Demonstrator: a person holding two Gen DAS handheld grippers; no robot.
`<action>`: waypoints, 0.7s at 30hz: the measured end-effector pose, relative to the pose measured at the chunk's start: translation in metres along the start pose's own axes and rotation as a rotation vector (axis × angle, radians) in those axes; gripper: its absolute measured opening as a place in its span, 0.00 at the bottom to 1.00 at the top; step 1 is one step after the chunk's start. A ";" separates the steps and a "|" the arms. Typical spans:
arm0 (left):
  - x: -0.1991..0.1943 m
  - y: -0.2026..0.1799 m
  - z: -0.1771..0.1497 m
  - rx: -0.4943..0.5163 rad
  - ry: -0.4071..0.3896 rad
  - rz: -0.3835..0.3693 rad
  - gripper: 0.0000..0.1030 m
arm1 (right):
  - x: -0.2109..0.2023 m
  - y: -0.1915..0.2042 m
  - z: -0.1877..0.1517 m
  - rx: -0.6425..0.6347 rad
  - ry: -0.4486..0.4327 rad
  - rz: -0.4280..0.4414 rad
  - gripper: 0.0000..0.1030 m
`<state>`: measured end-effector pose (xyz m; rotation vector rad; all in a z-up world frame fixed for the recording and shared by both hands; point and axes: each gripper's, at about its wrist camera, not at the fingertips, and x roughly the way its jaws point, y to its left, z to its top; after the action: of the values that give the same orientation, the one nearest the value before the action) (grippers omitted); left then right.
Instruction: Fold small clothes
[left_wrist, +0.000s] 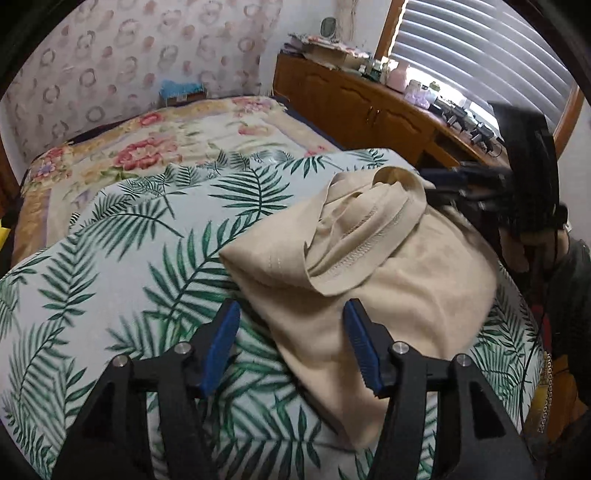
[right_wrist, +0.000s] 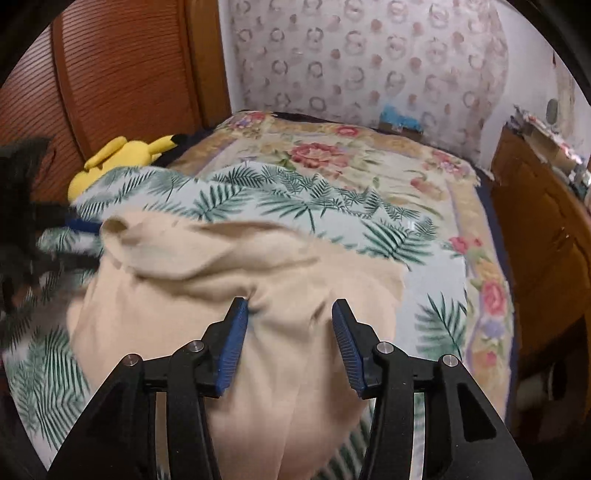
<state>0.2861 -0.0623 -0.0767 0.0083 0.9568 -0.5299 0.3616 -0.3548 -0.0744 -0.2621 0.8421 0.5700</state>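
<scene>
A small beige garment (left_wrist: 388, 280) lies bunched on the palm-leaf sheet (left_wrist: 122, 258) of the bed, its stitched hem flopped over on top. My left gripper (left_wrist: 291, 314) is open, its blue pads over the garment's near left corner, holding nothing. In the right wrist view the same garment (right_wrist: 229, 280) fills the middle. My right gripper (right_wrist: 290, 314) is open just above the cloth, its left pad touching a fold. The right gripper also shows blurred at the garment's far edge in the left wrist view (left_wrist: 476, 184). The left gripper shows blurred at the left in the right wrist view (right_wrist: 55, 236).
A floral blanket (right_wrist: 351, 158) covers the far part of the bed. A yellow plush toy (right_wrist: 122, 158) lies by the wooden headboard (right_wrist: 122, 74). A wooden cabinet (left_wrist: 369, 107) with clutter stands along the bed's right side under a window blind.
</scene>
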 end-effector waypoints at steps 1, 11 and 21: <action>0.004 0.002 0.002 -0.003 0.008 0.000 0.56 | 0.003 -0.001 0.004 -0.003 0.002 0.002 0.47; 0.013 0.038 0.036 -0.106 -0.079 0.097 0.56 | 0.010 -0.017 0.014 0.034 -0.058 0.136 0.01; 0.001 0.043 0.029 -0.145 -0.119 0.094 0.56 | -0.011 -0.034 0.005 0.162 -0.034 -0.183 0.30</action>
<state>0.3276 -0.0319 -0.0705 -0.1070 0.8724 -0.3695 0.3784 -0.3849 -0.0629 -0.1784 0.8170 0.3323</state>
